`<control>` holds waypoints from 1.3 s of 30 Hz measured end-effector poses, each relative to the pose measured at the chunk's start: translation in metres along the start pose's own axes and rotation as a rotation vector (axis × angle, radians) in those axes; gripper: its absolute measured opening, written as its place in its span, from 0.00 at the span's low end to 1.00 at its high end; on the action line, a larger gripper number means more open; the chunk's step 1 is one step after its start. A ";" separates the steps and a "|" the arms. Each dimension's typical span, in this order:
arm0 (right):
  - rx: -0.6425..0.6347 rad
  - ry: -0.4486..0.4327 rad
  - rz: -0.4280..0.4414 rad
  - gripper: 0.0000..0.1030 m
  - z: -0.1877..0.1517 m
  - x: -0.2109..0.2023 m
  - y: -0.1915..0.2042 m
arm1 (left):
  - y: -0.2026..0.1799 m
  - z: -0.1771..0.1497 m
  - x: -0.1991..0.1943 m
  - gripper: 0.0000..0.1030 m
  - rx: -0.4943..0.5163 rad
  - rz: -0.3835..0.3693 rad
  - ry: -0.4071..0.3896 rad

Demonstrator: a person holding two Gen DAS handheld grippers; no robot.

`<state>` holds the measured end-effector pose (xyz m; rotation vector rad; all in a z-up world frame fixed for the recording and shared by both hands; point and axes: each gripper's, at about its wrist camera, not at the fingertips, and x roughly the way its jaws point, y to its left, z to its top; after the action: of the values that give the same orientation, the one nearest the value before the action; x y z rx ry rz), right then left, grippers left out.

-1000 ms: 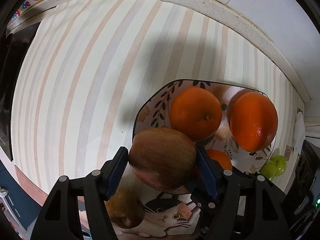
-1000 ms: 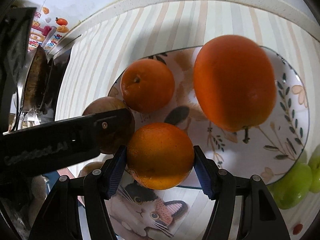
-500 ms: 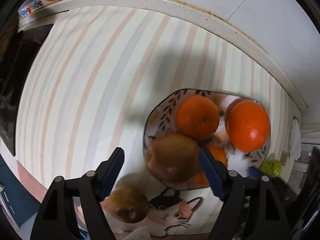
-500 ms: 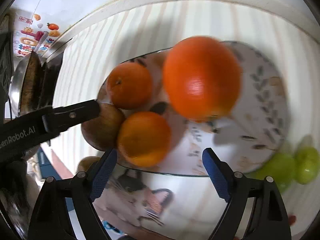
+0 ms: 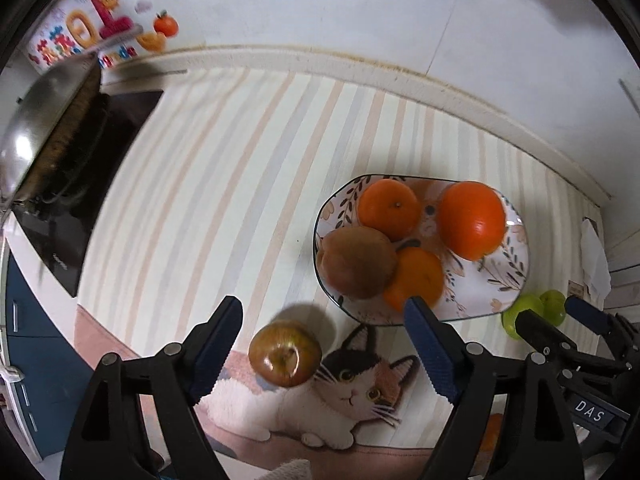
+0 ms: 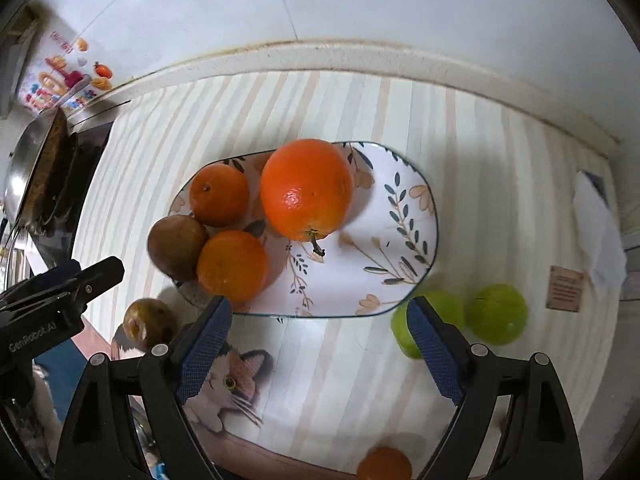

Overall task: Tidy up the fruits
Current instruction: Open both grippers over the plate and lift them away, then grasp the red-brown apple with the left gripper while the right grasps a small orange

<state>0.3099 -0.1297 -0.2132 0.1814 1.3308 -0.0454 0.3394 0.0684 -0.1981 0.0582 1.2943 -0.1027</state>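
Apple (image 5: pixel 285 354) lies on mat between the spread left tongs (image 5: pixel 324 344)

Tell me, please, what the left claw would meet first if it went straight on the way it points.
Likely the brown apple on the cat mat; it lies between the open left claw fingers, though depth is unclear.

The striped mat (image 6: pixel 480 184) carries a patterned plate (image 6: pixel 400 216), two green apples (image 6: pixel 496 314), a brown apple (image 5: pixel 285 353) and an orange (image 6: pixel 384 465).
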 end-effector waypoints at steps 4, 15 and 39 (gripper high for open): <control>-0.022 -0.040 0.006 0.89 -0.011 -0.024 0.005 | -0.003 -0.012 -0.026 0.80 -0.004 -0.006 -0.044; -0.046 -0.130 0.043 0.89 -0.046 -0.091 0.014 | -0.013 -0.048 -0.079 0.80 0.012 -0.028 -0.118; 0.209 0.174 0.084 0.89 -0.119 -0.013 -0.081 | 0.008 -0.100 -0.009 0.80 -0.075 -0.012 0.074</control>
<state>0.1814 -0.1915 -0.2361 0.4259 1.4904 -0.0997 0.2418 0.0867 -0.2166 -0.0099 1.3715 -0.0629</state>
